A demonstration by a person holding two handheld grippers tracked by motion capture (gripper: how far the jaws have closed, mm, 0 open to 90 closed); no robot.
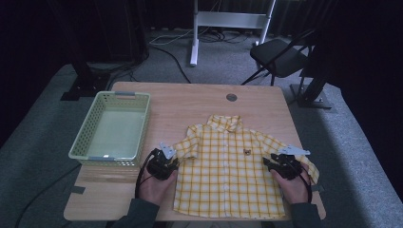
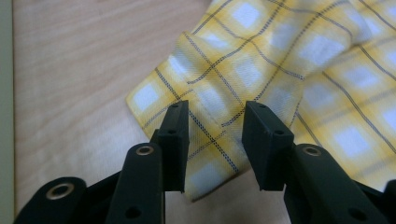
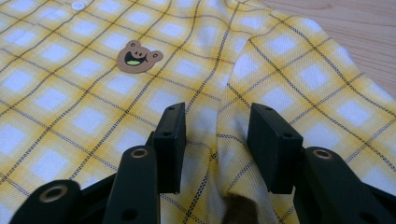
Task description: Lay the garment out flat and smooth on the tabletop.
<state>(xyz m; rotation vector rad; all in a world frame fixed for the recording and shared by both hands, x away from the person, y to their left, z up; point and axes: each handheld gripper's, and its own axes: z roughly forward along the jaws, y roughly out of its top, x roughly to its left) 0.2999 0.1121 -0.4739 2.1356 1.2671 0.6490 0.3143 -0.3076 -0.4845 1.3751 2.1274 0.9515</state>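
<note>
Small short-sleeved yellow shirt (image 1: 228,166) spread flat, front up, on the right half of a light wooden table (image 1: 190,102), collar pointing away from the person, hem near the front edge. Plaid all over: yellow ground, pale whitish squares, thin dark lines crossing between them. Button placket down the middle, one white button (image 3: 78,5) visible up top in the right gripper view. Little brown bear-face patch (image 3: 138,56) on the chest with a green mouth, kinda cute. Fabric mostly smooth, bit rumpled around both sleeves. Left gripper (image 2: 215,135) down at the shirt's left sleeve, jaws parted fairly wide with the sleeve's hem edge lying between them, not pinched. Same deal on the other side: right gripper (image 3: 215,147) set over the seam where the right sleeve meets the body, jaws spread wide, a raised fold of cloth sitting between them but nothing clamped. Can't tell for sure whether the pads actually touch the cloth. Pale green perforated basket (image 1: 92,124) on the table's left side, just beside the left gripper and apart from the shirt. Black folding chair (image 1: 281,56) on the grey floor beyond the table.
</note>
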